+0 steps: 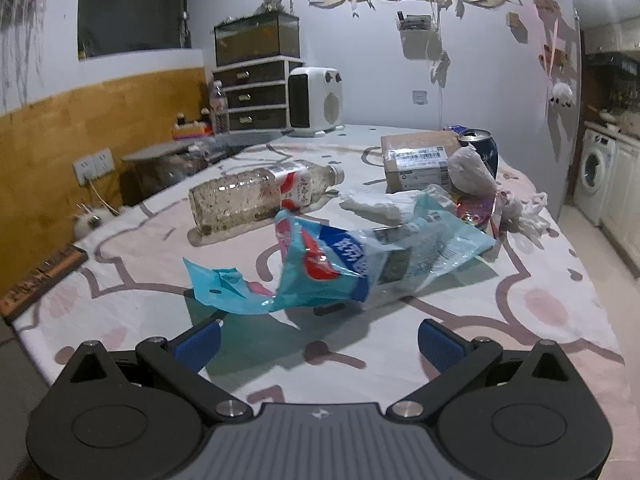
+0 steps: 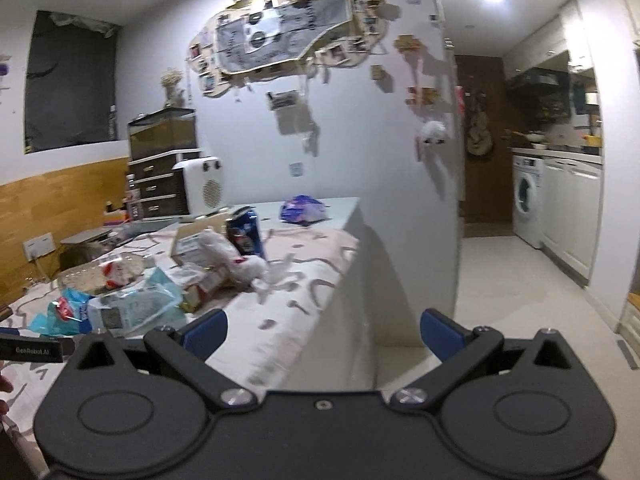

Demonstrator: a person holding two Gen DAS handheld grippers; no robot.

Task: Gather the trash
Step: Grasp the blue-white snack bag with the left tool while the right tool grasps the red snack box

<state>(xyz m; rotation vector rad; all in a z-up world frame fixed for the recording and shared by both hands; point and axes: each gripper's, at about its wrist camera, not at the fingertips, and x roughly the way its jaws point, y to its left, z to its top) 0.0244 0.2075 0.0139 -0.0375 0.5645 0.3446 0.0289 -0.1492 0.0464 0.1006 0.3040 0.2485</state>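
On the patterned table (image 1: 540, 320) lies trash: a crumpled blue wrapper (image 1: 340, 268) nearest, a dirty plastic bottle (image 1: 256, 196) on its side behind, and a can (image 1: 482, 148) half hidden by a white bag (image 1: 472, 172). Left gripper (image 1: 319, 344) and right gripper (image 2: 323, 334) both gape wide, holding nothing. The right view is blurred.

table (image 1: 540, 320) | pink-patterned cloth | bottle (image 1: 256, 196), wrapper (image 1: 360, 264), box (image 1: 416, 162), can (image 1: 482, 148)
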